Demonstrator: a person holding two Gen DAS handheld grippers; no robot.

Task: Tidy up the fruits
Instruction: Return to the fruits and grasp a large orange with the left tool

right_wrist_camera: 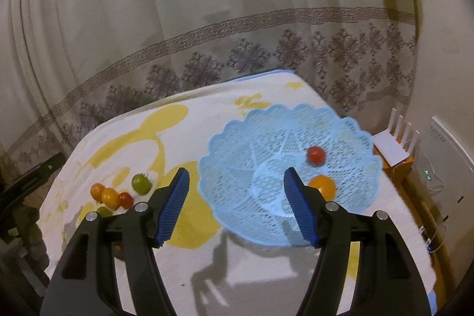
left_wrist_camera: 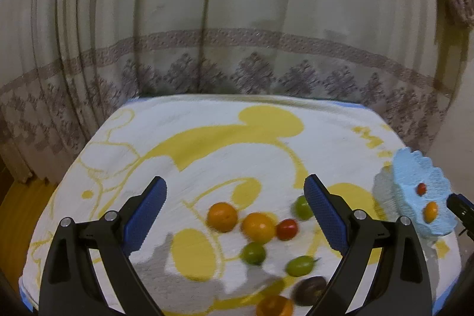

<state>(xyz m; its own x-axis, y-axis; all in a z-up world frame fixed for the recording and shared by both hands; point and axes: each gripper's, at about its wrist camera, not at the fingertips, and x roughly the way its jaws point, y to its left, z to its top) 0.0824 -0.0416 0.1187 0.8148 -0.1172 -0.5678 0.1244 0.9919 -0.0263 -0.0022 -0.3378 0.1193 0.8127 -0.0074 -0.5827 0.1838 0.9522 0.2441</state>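
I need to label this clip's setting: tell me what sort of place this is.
Probably a room in a home: a patterned lace curtain hangs behind a table under a white and yellow cartoon cloth, and a white router sits beside it.

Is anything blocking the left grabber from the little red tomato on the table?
Nothing visible does. The left gripper is open above the fruit pile, and the red tomato lies uncovered, touching an orange fruit.

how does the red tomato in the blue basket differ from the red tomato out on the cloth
The red tomato in the blue basket lies on the blue basket's mesh, with only an orange fruit nearby. The red tomato on the cloth lies on the printed cloth, touching an orange fruit in a cluster of loose fruit. Both are small, round and red.
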